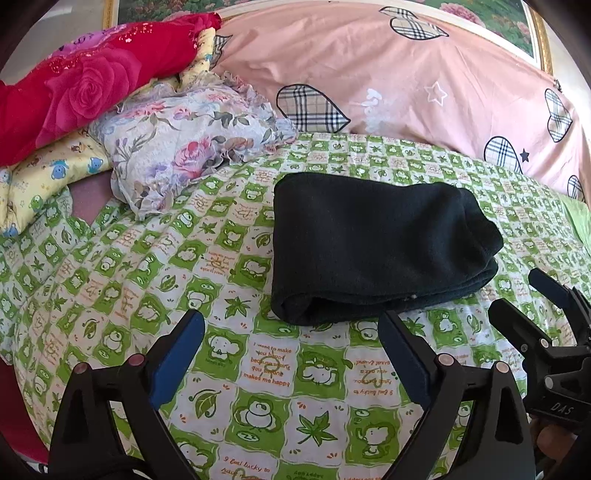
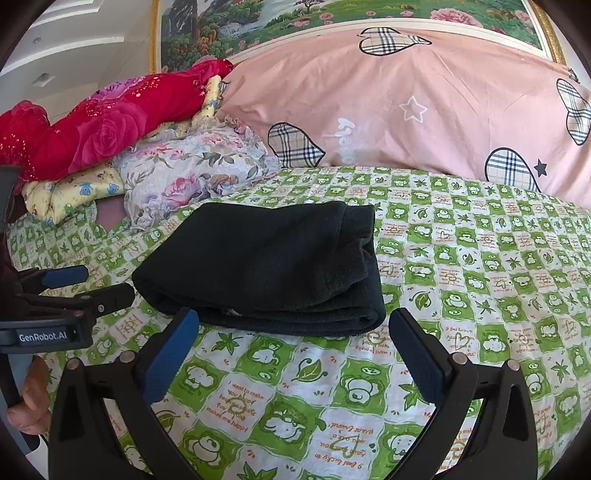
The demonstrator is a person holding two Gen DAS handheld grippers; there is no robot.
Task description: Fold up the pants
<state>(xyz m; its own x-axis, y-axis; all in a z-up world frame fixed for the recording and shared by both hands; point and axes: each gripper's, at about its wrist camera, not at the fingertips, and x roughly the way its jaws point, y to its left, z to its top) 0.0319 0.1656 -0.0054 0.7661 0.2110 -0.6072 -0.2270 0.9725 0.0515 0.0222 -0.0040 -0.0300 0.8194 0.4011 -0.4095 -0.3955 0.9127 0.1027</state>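
Observation:
Black pants [image 1: 376, 243] lie folded into a thick rectangle on the green-and-white patterned bedsheet [image 1: 258, 369]; they also show in the right wrist view [image 2: 266, 266]. My left gripper [image 1: 291, 332] is open and empty, held just short of the bundle's near edge. My right gripper [image 2: 291, 325] is open and empty, its fingertips close to the bundle's near fold without holding it. The right gripper also shows at the right edge of the left wrist view [image 1: 532, 291], and the left gripper at the left edge of the right wrist view [image 2: 103, 284].
A large pink pillow [image 1: 406, 85] with plaid hearts lies behind the pants. A floral cushion [image 1: 188, 147], a red rose blanket [image 1: 85, 85] and a yellow cloth [image 1: 48, 170] are piled at the back left. A framed picture [image 2: 332, 14] hangs above.

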